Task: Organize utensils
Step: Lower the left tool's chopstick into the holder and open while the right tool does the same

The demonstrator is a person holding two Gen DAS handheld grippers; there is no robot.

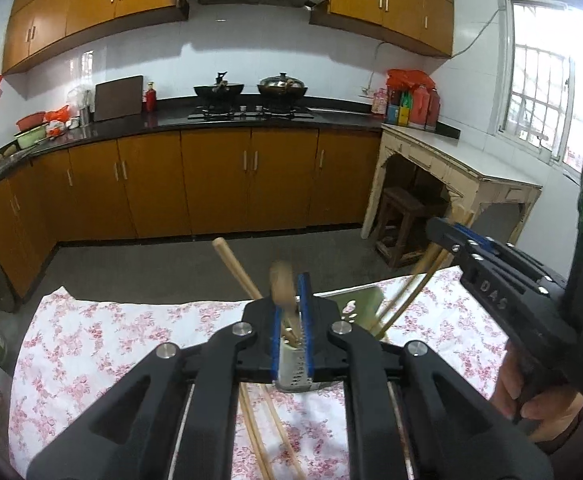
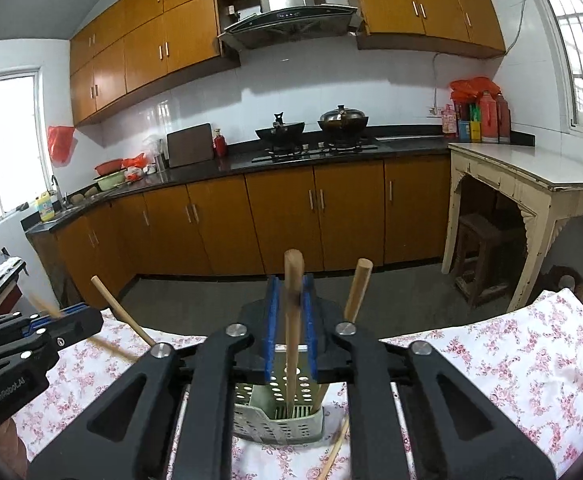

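Left wrist view: the left gripper (image 1: 291, 312) hangs over a table under a floral cloth (image 1: 103, 336); its blue-padded fingers (image 1: 304, 300) stand narrowly apart with a blurred wooden handle (image 1: 282, 286) between them, though the blur hides whether the pads press on it; below the fingers sits a perforated utensil holder (image 1: 295, 376), pale and slotted; a second wooden handle (image 1: 237, 268) leans out to the left; loose chopsticks (image 1: 267, 432) lie on the cloth in front of the holder; at right the right gripper (image 1: 445, 232) reaches in, a hand (image 1: 531, 396) on its grip, with thin wooden sticks (image 1: 407, 300) slanting beneath it.

Right wrist view: the right gripper (image 2: 291, 304) points down at the utensil holder (image 2: 279, 420); its fingers (image 2: 270, 320) are nearly together around an upright wooden handle (image 2: 293, 320) whose lower end stands inside the holder; contact with the pads cannot be told; another handle (image 2: 357, 288) rises just right of it; the left gripper (image 2: 71, 320) enters from the left edge.
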